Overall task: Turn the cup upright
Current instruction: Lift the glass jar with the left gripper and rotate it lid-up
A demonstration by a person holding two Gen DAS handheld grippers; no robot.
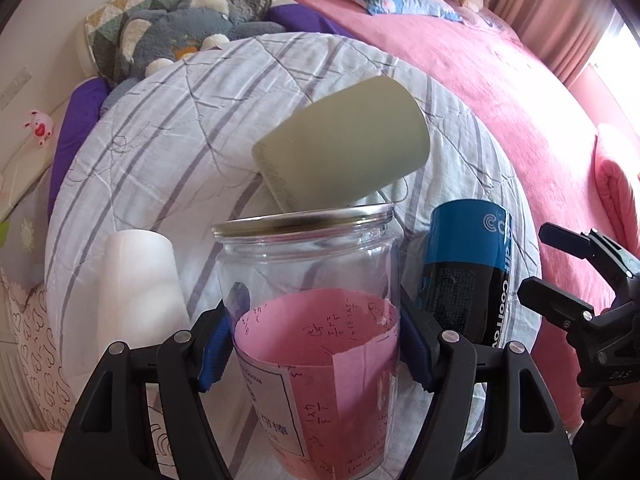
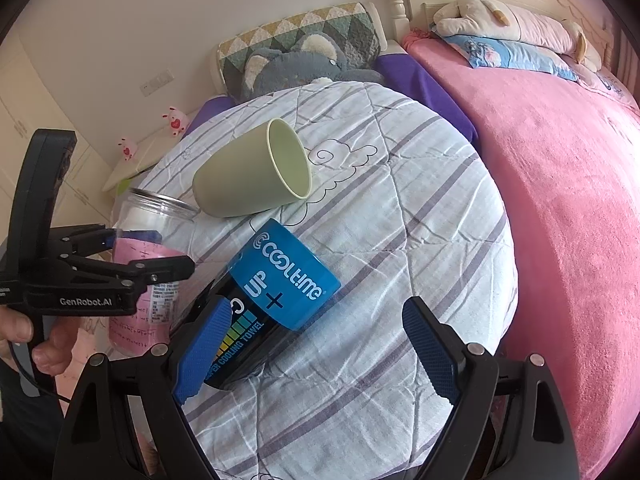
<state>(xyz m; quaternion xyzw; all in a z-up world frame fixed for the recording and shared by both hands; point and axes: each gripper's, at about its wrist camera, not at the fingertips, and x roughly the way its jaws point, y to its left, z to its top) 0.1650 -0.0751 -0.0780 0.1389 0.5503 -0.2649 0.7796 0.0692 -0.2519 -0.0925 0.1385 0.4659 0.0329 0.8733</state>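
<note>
A pale green cup lies on its side on the striped quilt, its mouth turned to the right. In the left wrist view the green cup shows behind a clear jar with pink paper inside. My left gripper is shut on that jar, a blue pad pressed on each side. The right wrist view shows the left gripper and the clear jar at the quilt's left edge. My right gripper stands open over the quilt, nothing clamped, well in front of the cup.
A blue and black canister lies tilted against the right gripper's left finger, just in front of the cup. A white cylinder stands left of the jar. Plush toys and pillows lie at the headboard; a pink blanket covers the right side.
</note>
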